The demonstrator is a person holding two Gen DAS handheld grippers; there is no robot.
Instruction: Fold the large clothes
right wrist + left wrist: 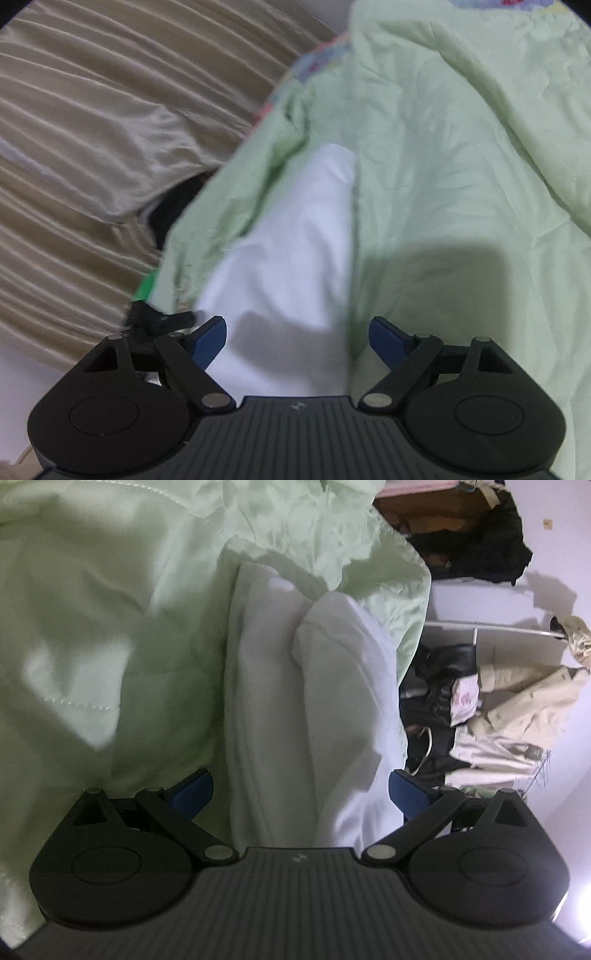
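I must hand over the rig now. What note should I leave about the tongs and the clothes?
Left tongs: open wide, the white folded garment lies between the blue pads, not pinched.
Right tongs: open, holding nothing, over the same white garment.
The garment lies as a long narrow bundle on the pale green quilted bedcover.
Done: it seems folded lengthwise already.
Left: probably fold it across once more; how far that goes I cannot tell.

garment (295,701) lying on the quilt (92,627) mid-frame | coats (517,709) hanging far right | curtain (74,110) upper left
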